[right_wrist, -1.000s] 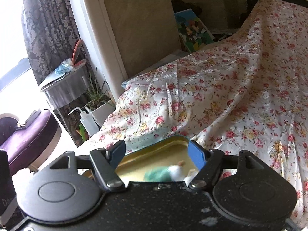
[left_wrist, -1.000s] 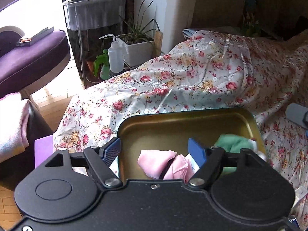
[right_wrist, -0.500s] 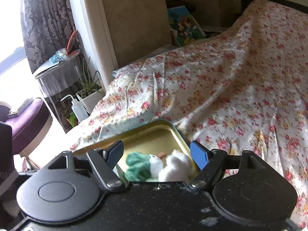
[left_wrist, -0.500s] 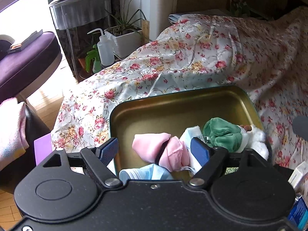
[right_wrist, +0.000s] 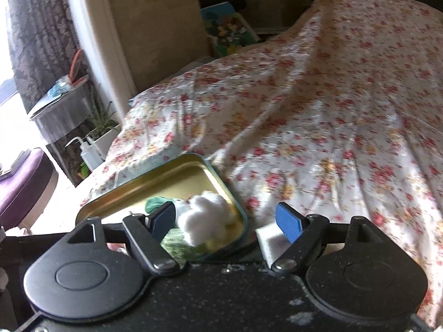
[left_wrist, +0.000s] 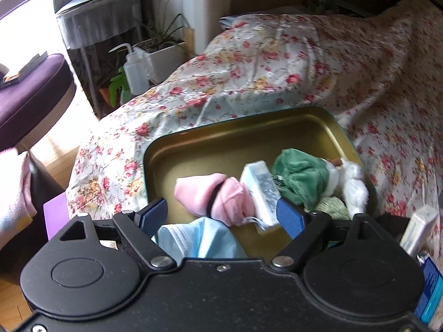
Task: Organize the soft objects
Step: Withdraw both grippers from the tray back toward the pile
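Leftmost in the left wrist view, a purple upholstered seat point(left_wrist: 30, 88) carries a dark book; beside it stand a grey round side table point(left_wrist: 102, 25), a white squeeze bottle point(left_wrist: 134, 73) with a bent spout and a white planter point(left_wrist: 166, 58). No brand or lettering can be read anywhere — the print on the small white packet point(left_wrist: 261, 191) is blurred. Centre: a gold-lined metal tin point(left_wrist: 193, 149) rests on the floral bedspread point(left_wrist: 304, 63), its long axis running left to right across the frame. Inside lie, from left to right, a light blue face mask point(left_wrist: 202, 239) at the near edge, a pink cloth bundle point(left_wrist: 216, 196) cinched by a dark band with its long axis roughly left to right, the white packet tilted on the bundle's right end, a green plush piece point(left_wrist: 301, 178), and a white fluffy toy point(left_wrist: 353, 185) against the right wall. The left gripper point(left_wrist: 221, 215) hovers over the tin's near edge, jaws spread wide with nothing between the blue pads; the mask and the pink bundle lie below the gap. Right of the tin, a pale carton point(left_wrist: 418, 228) stands at the frame edge.

In the right wrist view, the tin point(right_wrist: 166, 174) appears at lower left, the white fluffy toy point(right_wrist: 205, 218) and the green plush point(right_wrist: 155, 202) within it. The right gripper point(right_wrist: 225, 221) is likewise spread wide and empty, its left pad over the tin, its right pad over a white flat object point(right_wrist: 272, 242) — just beside the tin's near right corner.
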Motion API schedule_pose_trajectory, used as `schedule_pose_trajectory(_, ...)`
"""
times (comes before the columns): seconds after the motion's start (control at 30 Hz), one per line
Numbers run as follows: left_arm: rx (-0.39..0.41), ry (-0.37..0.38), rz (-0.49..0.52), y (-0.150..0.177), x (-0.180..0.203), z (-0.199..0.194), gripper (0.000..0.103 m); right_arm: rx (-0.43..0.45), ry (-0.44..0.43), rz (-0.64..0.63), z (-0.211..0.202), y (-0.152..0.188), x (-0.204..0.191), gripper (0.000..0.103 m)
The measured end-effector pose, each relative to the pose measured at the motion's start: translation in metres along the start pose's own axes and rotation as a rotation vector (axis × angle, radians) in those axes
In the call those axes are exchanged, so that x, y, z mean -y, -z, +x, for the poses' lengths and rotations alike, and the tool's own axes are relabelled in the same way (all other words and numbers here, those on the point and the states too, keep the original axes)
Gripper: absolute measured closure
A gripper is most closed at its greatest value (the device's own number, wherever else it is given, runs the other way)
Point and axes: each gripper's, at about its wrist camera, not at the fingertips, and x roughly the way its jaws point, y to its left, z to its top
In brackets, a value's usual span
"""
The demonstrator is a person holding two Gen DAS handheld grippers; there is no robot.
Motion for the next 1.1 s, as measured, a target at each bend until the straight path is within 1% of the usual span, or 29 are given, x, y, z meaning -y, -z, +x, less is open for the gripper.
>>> schedule_pose_trajectory(0.2, 0.000, 0.053, 0.111, 0.015, 0.028, -0.008, 0.021, 0.004, 0.073, 0.071, -0.017, 0.010, 0.040, 0.021)
schedule_pose_trajectory(0.3, 0.013, 0.069, 0.169, 0.023, 0.043, -0.014, 0.021, -0.005, 0.110, 0.109, -0.024, 0.019, 0.060, 0.020)
schedule_pose_trajectory(0.47, -0.010, 0.116, 0.200, 0.041, 0.057, -0.017, 0.021, -0.037, 0.165, 0.170, -0.032, 0.041, 0.091, 0.019)
schedule_pose_trajectory(0.67, -0.039, 0.181, 0.264, 0.077, 0.081, -0.027, 0.021, -0.066, 0.208, 0.234, -0.035, 0.064, 0.120, 0.018)
schedule_pose_trajectory(0.8, -0.087, 0.245, 0.247, 0.090, 0.087, -0.027, 0.019, -0.088, 0.204, 0.241, -0.034, 0.074, 0.125, 0.018)
schedule_pose_trajectory(0.9, -0.126, 0.268, 0.203, 0.095, 0.085, -0.023, 0.019, -0.087, 0.199, 0.221, -0.033, 0.078, 0.120, 0.018)
schedule_pose_trajectory(0.97, -0.150, 0.259, 0.174, 0.095, 0.081, -0.019, 0.019, -0.093, 0.188, 0.212, -0.031, 0.079, 0.117, 0.018)
schedule_pose_trajectory(1.1, -0.172, 0.226, 0.149, 0.095, 0.078, -0.014, 0.018, -0.117, 0.174, 0.201, -0.024, 0.083, 0.112, 0.017)
